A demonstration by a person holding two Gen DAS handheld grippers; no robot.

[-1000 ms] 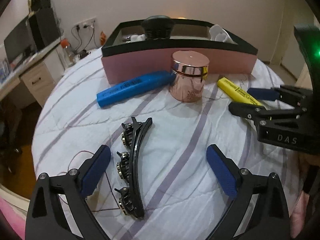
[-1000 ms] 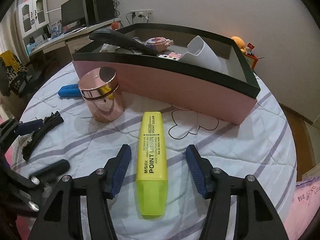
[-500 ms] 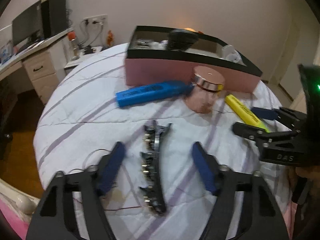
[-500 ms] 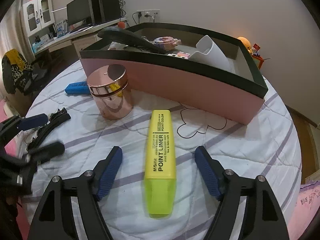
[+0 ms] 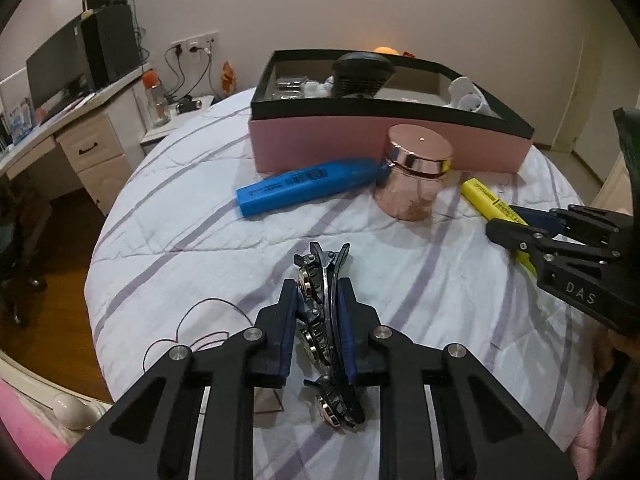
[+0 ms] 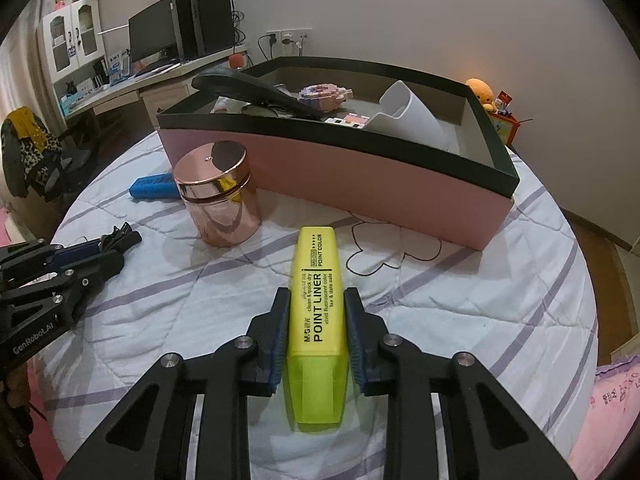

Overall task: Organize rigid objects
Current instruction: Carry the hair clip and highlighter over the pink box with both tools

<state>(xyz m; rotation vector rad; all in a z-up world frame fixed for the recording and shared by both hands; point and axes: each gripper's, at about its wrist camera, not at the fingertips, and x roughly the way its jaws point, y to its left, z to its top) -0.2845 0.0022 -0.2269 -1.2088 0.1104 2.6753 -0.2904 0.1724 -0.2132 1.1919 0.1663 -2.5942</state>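
A black hair clip with metal studs lies on the striped cloth, and my left gripper is shut on its middle, blue pads pressed to both sides. My right gripper is shut on a yellow highlighter that lies lengthways on the cloth; the same highlighter shows at the right of the left wrist view. A blue highlighter and a rose-gold jar rest in front of a pink box with a black rim.
The box holds a dark brush, a white cup and small block toys. A desk with a monitor stands at the back left. The round table's edge drops to a wooden floor.
Both grippers went from wide apart to shut: the left one on the hair clip, the right one on the yellow highlighter. The left view shifted so that the clip sits centred.
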